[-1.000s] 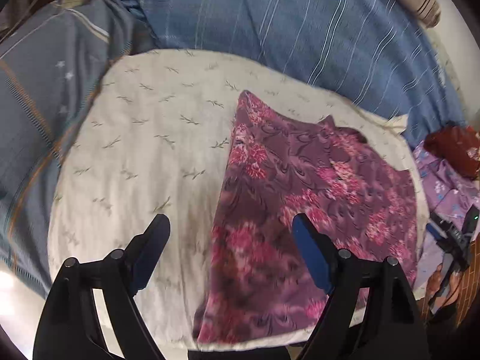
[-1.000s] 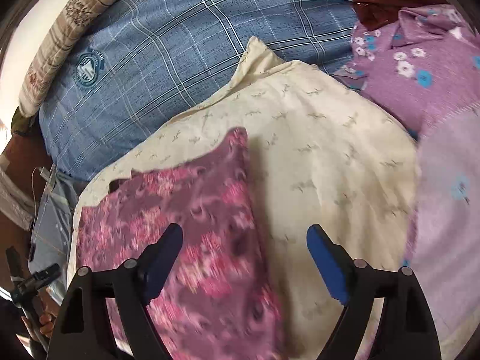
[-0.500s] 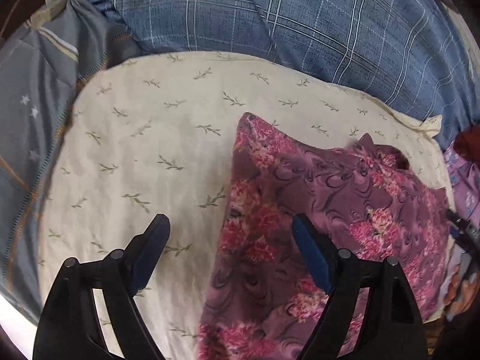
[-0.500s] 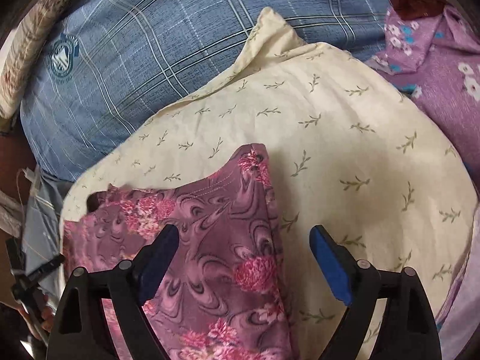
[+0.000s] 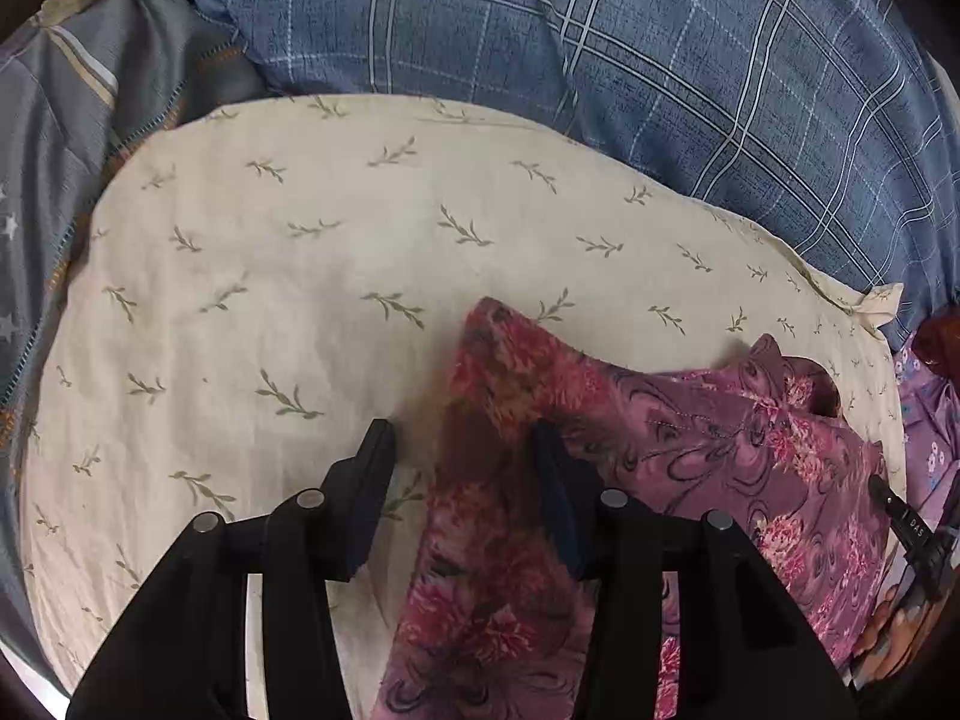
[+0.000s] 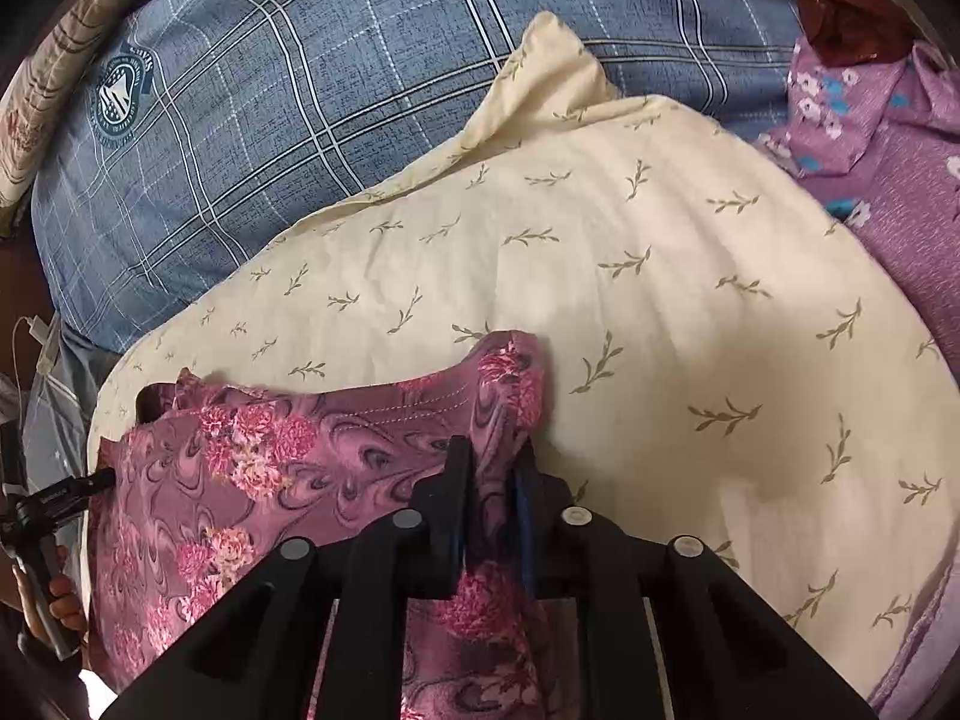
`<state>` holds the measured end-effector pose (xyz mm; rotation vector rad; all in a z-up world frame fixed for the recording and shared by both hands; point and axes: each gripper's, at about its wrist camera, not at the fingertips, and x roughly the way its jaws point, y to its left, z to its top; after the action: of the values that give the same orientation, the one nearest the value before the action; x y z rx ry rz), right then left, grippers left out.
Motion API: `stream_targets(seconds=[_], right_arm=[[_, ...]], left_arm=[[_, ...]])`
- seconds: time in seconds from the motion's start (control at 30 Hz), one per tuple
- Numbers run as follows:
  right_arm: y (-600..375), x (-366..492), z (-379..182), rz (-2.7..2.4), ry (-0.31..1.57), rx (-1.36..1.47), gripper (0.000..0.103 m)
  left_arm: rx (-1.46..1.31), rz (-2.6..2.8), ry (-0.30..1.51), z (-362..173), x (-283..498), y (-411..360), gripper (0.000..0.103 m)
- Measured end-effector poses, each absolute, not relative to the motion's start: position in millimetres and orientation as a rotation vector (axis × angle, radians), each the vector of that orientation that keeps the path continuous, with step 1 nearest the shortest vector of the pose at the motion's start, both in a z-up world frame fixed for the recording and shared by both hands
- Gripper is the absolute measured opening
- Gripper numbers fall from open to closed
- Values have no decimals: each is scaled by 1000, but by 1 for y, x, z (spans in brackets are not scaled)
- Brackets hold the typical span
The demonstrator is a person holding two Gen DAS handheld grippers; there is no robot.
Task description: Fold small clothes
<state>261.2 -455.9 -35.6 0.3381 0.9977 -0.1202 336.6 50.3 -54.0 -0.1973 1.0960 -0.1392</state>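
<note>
A purple garment with pink flowers (image 5: 690,450) lies on a cream leaf-print pillow (image 5: 300,276). In the left wrist view my left gripper (image 5: 462,456) stands partly closed around the garment's left edge near its top corner, with a gap still showing between the jaws. In the right wrist view the same garment (image 6: 288,456) spreads to the left, and my right gripper (image 6: 492,468) is shut on its right edge just below the upper corner. The cloth bunches up between the fingers.
A blue plaid pillow (image 5: 600,48) lies behind the cream pillow (image 6: 690,312). A grey striped quilt (image 5: 54,138) is at the left. A lilac flowered garment (image 6: 888,138) and dark red cloth (image 6: 840,18) lie at the right.
Both grippers moved down and forward to the garment's top corners. The right gripper closed on the right edge. The left gripper narrowed around the left edge.
</note>
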Motion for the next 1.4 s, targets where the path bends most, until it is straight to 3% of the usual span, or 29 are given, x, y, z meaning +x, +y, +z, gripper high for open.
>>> stream_targets(seconds=[0.23, 0.4, 0.5, 0.83, 0.97, 1.4], right_arm=[[-448, 239, -2, -142, 901, 304, 18], [-444, 218, 14, -84, 880, 349, 19], [-432, 204, 11, -54, 909, 337, 26], [-424, 161, -1, -30, 958, 392, 29], [-433, 143, 5, -35, 946, 424, 43], [-448, 128, -30, -30, 1020, 517, 45]], left_arm=[[-151, -190, 1003, -23, 305, 41, 45], [-66, -201, 949, -10, 278, 20, 55], [-44, -194, 936, -9, 266, 15, 58], [-27, -188, 952, -2, 236, 14, 59], [-70, -206, 978, -2, 223, 26, 70], [-291, -250, 1195, -61, 181, 68, 71]])
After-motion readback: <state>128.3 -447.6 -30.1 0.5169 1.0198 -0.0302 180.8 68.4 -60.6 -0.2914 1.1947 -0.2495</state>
